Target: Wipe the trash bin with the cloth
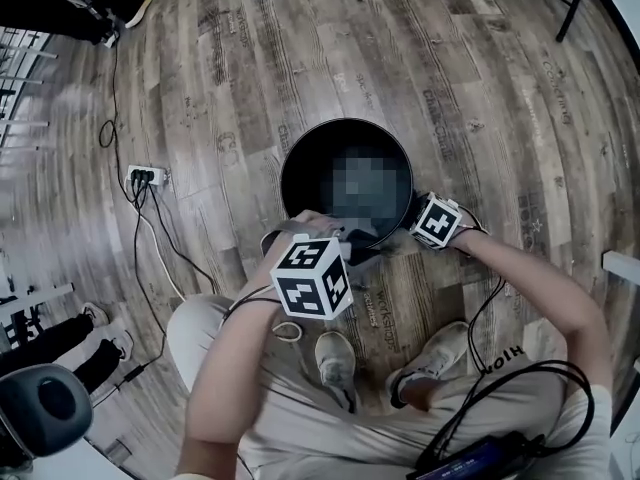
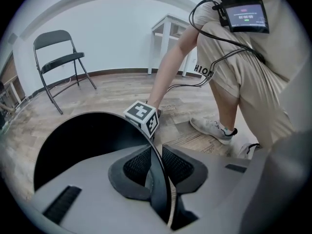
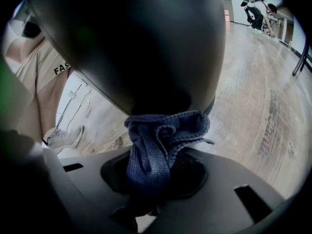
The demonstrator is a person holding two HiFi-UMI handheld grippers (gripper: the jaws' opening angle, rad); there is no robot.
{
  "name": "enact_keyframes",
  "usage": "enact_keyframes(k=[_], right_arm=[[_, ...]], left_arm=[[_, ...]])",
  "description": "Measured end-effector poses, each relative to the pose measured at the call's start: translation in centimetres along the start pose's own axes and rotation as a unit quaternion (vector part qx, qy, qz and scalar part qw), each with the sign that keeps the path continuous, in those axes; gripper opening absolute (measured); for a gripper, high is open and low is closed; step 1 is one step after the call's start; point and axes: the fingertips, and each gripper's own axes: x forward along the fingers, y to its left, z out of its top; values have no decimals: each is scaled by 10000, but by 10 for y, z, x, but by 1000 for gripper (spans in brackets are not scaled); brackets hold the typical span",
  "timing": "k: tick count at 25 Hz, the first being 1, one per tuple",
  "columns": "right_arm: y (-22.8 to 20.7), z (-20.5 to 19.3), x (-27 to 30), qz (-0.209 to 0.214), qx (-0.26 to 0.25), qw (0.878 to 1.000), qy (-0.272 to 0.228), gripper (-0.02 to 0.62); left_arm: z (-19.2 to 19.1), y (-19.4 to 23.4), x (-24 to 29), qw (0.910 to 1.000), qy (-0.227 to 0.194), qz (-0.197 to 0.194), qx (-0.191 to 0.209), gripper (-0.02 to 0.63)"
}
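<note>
Sparse office room: plank floor [image 1: 400,68], folding chair [image 2: 61,62], white table [image 2: 170,26].

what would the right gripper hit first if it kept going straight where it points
The dark outer wall of the trash bin, right ahead. The blue cloth held by the right gripper leads and seems pressed against it.

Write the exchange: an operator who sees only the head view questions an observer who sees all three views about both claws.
Operator: A cube hides my left claw. What is it on?
Observer: It is closed on the rim of the bin, straddling the wall.
Operator: Where is the cloth?
Observer: Bunched in the right claw, its top against the bin's outer wall.
</note>
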Motion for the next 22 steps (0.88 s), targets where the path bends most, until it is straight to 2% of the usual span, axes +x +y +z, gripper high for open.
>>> enact_keyframes(k=[3, 4, 6, 8, 11, 16, 18, 22], right_arm=[[9, 0, -23, 103, 67, 9998, -162, 115], [11, 0, -32, 152, 75, 9997, -187, 115], [16, 1, -54, 268, 6, 9995, -156, 115], [22, 5, -78, 377, -144, 9991, -95, 115], [29, 16, -117, 418, -284, 9985, -214, 115], [37, 39, -171, 258, -538, 9975, -385, 115], [42, 47, -184, 203, -649, 9969, -406, 115], [49, 67, -193, 151, -771, 9956, -514, 115]], left_arm=[[1, -1, -5, 9999, -103, 4, -62, 78], [7, 1, -10, 9994, -293, 6, -198, 83], [26, 10, -22, 9953, -786, 107, -561, 141], [39, 25, -28, 9899, -1065, 381, -860, 160], [39, 35, -13, 9890, -811, 682, -1028, 160], [29, 35, 13, 9918, -250, 881, -896, 160], [30, 34, 16, 9916, -213, 894, -915, 126], [30, 32, 16, 9912, -274, 782, -1030, 111]])
